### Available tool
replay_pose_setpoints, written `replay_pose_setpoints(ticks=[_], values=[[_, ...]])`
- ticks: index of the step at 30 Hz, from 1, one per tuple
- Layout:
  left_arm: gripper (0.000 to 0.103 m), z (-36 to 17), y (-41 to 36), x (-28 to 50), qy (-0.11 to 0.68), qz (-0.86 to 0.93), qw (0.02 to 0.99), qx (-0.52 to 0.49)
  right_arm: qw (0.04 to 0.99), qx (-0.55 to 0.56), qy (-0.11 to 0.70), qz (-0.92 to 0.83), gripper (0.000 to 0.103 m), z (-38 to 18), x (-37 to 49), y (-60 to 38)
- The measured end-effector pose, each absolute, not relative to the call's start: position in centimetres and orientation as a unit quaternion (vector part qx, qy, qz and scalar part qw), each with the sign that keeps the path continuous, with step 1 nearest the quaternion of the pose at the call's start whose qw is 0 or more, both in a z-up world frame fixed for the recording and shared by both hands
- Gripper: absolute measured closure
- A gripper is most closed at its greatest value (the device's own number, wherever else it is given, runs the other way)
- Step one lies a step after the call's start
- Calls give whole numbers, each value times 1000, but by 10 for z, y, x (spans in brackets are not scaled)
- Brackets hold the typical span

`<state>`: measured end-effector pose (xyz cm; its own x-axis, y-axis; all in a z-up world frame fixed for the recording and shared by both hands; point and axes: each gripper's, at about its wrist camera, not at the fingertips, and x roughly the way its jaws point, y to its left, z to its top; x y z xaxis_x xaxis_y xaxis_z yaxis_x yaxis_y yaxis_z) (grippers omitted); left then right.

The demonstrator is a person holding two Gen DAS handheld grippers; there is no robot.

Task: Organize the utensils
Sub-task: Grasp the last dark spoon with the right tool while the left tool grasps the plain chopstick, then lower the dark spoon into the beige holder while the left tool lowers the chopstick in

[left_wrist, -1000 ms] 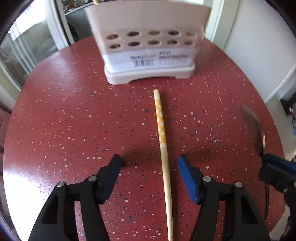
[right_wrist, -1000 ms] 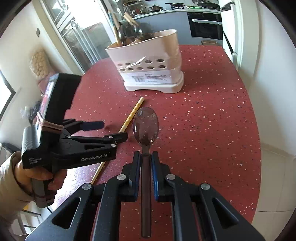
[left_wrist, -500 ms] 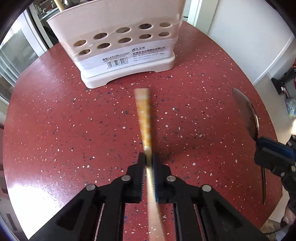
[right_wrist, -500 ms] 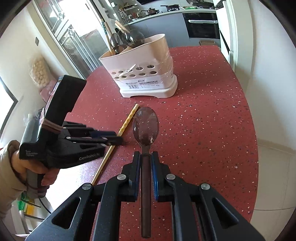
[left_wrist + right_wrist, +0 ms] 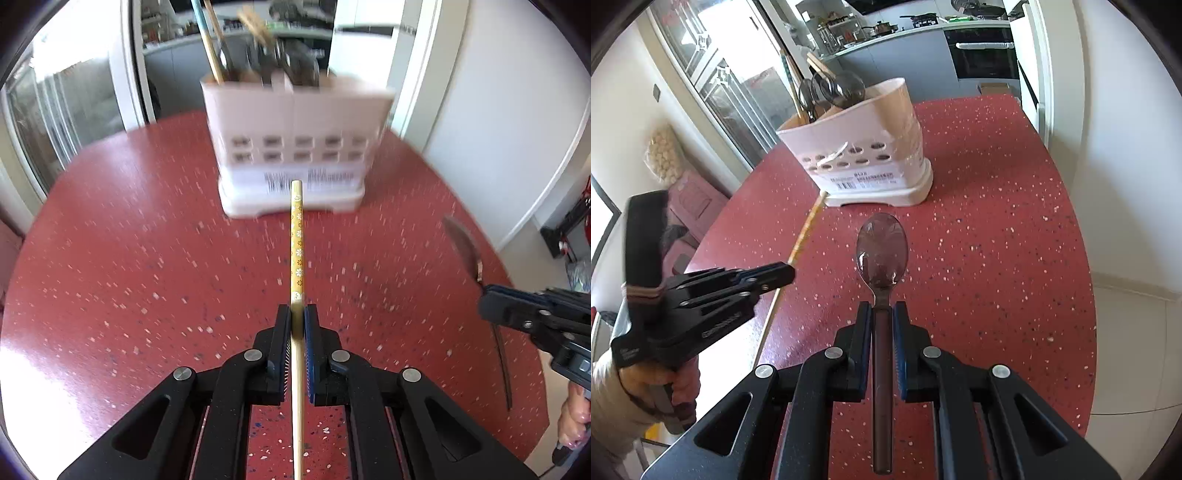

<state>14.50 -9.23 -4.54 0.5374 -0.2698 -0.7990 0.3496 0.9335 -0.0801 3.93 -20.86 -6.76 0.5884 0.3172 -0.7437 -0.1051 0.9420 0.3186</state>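
Observation:
My left gripper (image 5: 296,314) is shut on a yellow patterned chopstick (image 5: 297,243), held off the red table and pointing toward the white utensil holder (image 5: 295,147). From the right wrist view the same gripper (image 5: 786,273) and chopstick (image 5: 805,232) hang at the left, the stick's tip near the holder (image 5: 864,162). My right gripper (image 5: 882,310) is shut on the handle of a metal spoon (image 5: 882,251), bowl forward, above the table. The spoon (image 5: 465,247) and the right gripper (image 5: 487,306) show at the right edge of the left wrist view. Spoons and sticks stand in the holder.
The red speckled table (image 5: 979,240) is round-edged, with a drop to the tiled floor on the right. Behind the holder are glass doors (image 5: 713,85) and a kitchen counter (image 5: 923,33). A person's hand (image 5: 665,387) holds the left gripper's handle.
My left gripper closed on the chopstick that lay on the table, then lifted it and tilted up toward the holder. The right gripper kept its hold on the spoon, almost still.

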Motion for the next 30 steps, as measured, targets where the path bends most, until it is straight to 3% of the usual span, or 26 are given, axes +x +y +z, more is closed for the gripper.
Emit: replay_pose_setpoints(ticks=[16, 30], values=[[67, 42, -53, 151, 324, -159, 931, -47, 912, 138, 364, 127, 90, -7, 62, -207], [66, 106, -42, 229, 230, -143, 958, -97, 940, 148, 274, 136, 90, 51, 132, -205]])
